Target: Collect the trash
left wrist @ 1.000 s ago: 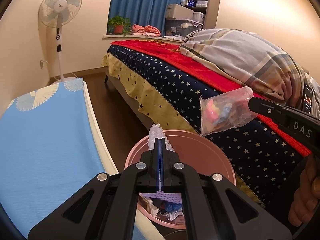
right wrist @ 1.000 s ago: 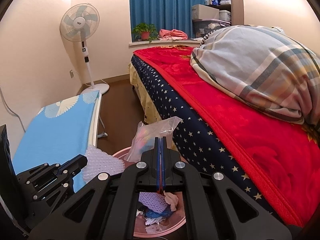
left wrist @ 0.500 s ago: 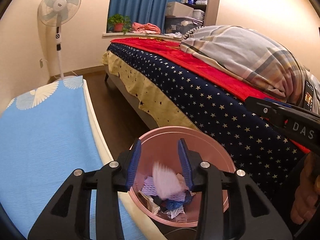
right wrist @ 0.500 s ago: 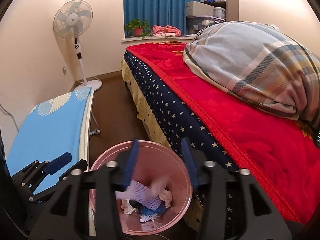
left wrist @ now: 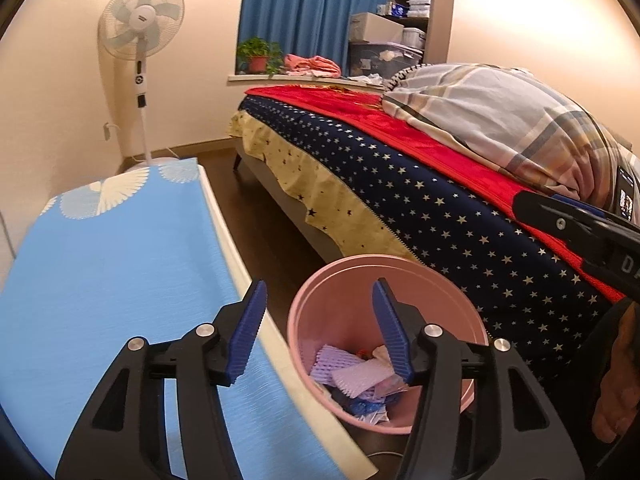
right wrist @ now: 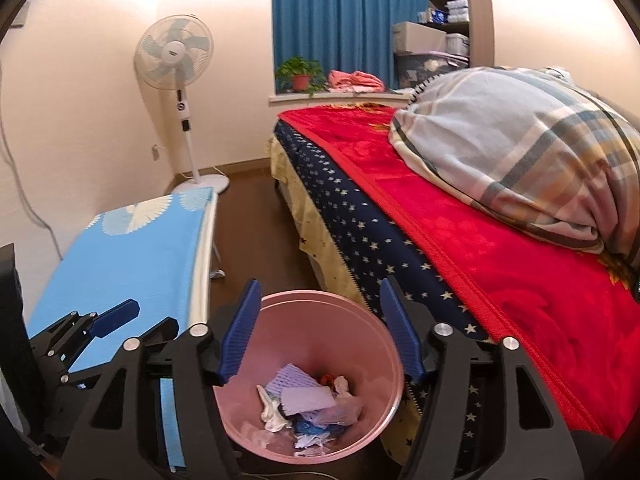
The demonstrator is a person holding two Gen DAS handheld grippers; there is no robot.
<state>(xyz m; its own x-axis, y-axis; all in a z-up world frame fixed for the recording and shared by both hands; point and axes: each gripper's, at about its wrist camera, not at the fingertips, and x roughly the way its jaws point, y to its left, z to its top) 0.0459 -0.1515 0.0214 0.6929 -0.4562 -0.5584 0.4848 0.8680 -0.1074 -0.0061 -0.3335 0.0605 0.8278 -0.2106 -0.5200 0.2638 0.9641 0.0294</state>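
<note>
A pink trash bin (left wrist: 404, 270) stands on the floor between the bed and a blue-topped board; it also shows in the right wrist view (right wrist: 372, 332). Inside lie purple foam netting (left wrist: 360, 374), paper scraps and a clear plastic bag (right wrist: 340, 410). My left gripper (left wrist: 318, 328) is open and empty above the bin's left rim. My right gripper (right wrist: 320, 328) is open and empty directly over the bin. The right gripper's finger also shows at the right edge of the left wrist view (left wrist: 568, 220), and the left gripper at the left of the right wrist view (right wrist: 108, 320).
A bed (right wrist: 500, 260) with a red blanket, starred navy cover and a plaid duvet (right wrist: 520, 152) fills the right. The blue-covered board (left wrist: 104, 272) lies at left. A standing fan (left wrist: 140, 36), a windowsill with a plant and shelves are at the back.
Both grippers have opened. The purple foam netting fell from the left gripper and the plastic bag from the right gripper into the pink bin. Both grippers have shifted slightly.
</note>
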